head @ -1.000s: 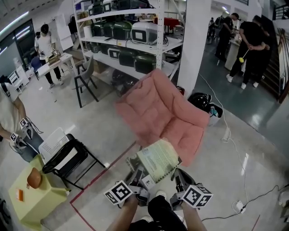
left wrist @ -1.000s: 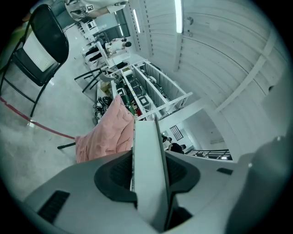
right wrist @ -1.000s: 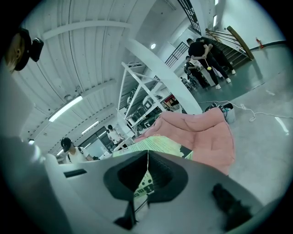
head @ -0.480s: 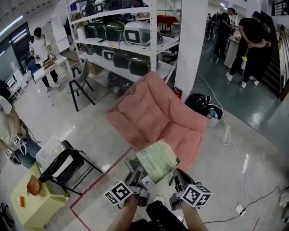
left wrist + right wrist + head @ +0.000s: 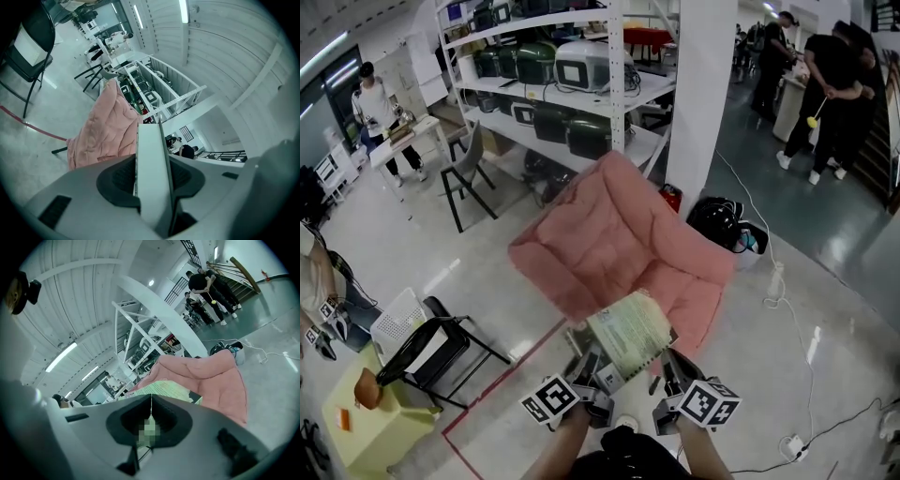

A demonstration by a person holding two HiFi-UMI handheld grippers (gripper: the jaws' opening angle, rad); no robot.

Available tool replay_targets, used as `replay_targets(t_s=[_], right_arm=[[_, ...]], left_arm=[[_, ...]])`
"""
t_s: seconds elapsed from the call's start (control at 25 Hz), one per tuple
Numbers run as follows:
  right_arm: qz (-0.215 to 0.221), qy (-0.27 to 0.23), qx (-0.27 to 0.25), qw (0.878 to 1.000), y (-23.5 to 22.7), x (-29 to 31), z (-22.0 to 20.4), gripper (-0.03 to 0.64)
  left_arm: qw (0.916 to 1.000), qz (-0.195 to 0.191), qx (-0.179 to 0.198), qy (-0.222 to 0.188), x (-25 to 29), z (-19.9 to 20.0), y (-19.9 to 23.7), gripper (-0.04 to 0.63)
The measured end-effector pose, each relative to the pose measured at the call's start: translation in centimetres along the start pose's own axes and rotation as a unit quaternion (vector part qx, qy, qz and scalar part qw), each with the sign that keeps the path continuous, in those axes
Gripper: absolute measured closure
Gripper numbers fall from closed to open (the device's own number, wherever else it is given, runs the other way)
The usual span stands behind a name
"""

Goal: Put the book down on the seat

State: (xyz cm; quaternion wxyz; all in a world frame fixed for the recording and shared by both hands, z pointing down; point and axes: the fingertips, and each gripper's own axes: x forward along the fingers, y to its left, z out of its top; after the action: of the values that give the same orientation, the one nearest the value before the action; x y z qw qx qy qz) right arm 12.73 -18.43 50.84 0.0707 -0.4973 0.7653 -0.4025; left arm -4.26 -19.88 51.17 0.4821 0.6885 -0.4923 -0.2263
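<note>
A thick book [image 5: 628, 333] with a pale green cover hangs in front of the pink cushioned chair [image 5: 623, 248], just short of its seat's front edge. My left gripper [image 5: 589, 362] is shut on the book's near left edge. In the left gripper view the book [image 5: 149, 150] stands edge-on between the pads, with the pink chair [image 5: 105, 126] beyond. My right gripper [image 5: 667, 364] sits at the book's near right corner. In the right gripper view its jaws [image 5: 151, 401] meet with only a thin pale line between them, and the book's green cover [image 5: 168, 389] and the chair [image 5: 211, 373] lie beyond.
A black folding chair [image 5: 441, 342] and a yellow-green box [image 5: 366, 427] stand at the left. A red tape line [image 5: 502, 375] crosses the floor. Behind the pink chair are a shelving rack [image 5: 572, 84], a white pillar [image 5: 708, 94] and a black bag [image 5: 722, 220]. People [image 5: 825, 84] stand at the far right.
The pink chair has drawn nearer and slid left in the head view. The book and both grippers keep the same place and hold.
</note>
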Motion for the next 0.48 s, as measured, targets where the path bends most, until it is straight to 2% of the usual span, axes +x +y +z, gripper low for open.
replay_targets(t_s=[0.24,0.48], right_arm=[[0.011,0.009,-0.006,1.0,-0.9,1.8,0.9,0.604],[0.015,0.006,0.0,1.0,-1.3,3.2,1.6,0.604]], left_arm=[[0.9998,0.003,-0.009,-0.015,1.5,0.2,0.5,0.425],[0.9996,0.02,0.018,-0.002,3.1,0.7,0.7,0.425]])
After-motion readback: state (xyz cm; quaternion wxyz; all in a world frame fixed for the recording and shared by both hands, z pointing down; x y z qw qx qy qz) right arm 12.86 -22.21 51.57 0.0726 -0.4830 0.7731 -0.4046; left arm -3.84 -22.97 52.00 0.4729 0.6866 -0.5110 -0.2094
